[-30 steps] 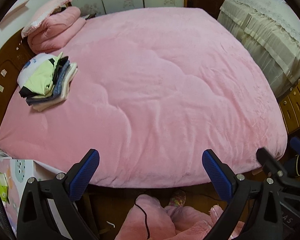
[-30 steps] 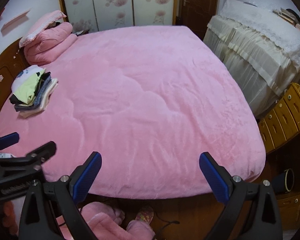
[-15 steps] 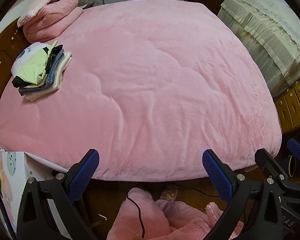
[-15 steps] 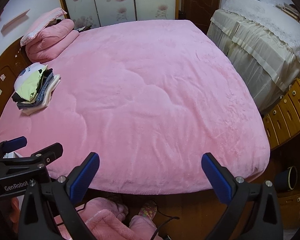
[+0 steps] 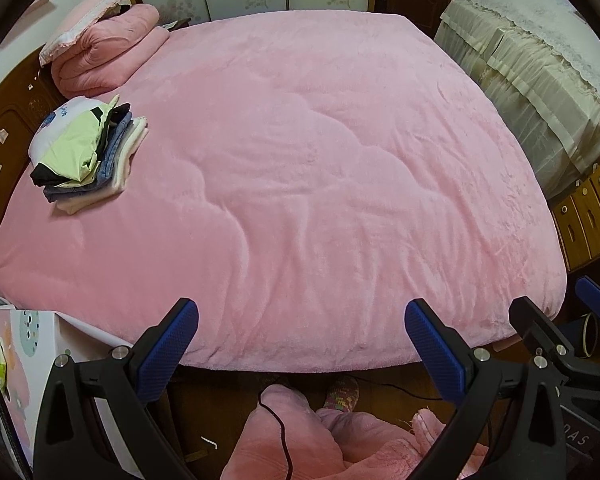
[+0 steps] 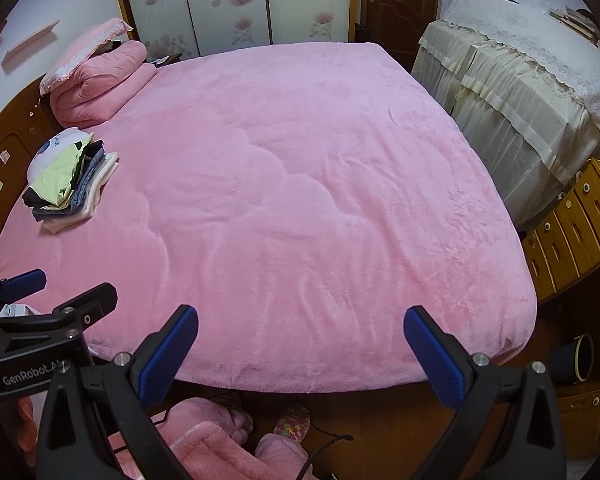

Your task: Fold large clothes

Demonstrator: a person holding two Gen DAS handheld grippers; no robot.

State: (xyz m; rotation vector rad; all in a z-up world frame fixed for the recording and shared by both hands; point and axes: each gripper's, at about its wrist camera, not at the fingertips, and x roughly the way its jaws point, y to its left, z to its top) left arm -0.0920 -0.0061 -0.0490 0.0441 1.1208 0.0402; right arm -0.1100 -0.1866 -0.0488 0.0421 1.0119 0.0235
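A stack of folded clothes [image 5: 86, 156] lies on the pink bed cover [image 5: 320, 168] at the left; it also shows in the right wrist view [image 6: 66, 184]. My left gripper [image 5: 302, 350] is open and empty, held off the near edge of the bed. My right gripper [image 6: 302, 354] is open and empty at the same edge, just right of the left one. No loose garment lies on the bed. Pink fleece sleeves or trousers of the person [image 5: 300, 436] show below the grippers.
A rolled pink quilt with a pillow [image 5: 100, 52] sits at the bed's far left corner. A wooden headboard [image 5: 0, 128] runs along the left. A cream-covered cabinet [image 6: 520, 92] and wooden drawers [image 6: 572, 232] stand at the right. A printed box [image 5: 16, 360] stands at the left floor.
Both grippers have shifted slightly, tilting down then back up, so the bed moved in view. Jaws stayed open. Nothing on the bed moved.
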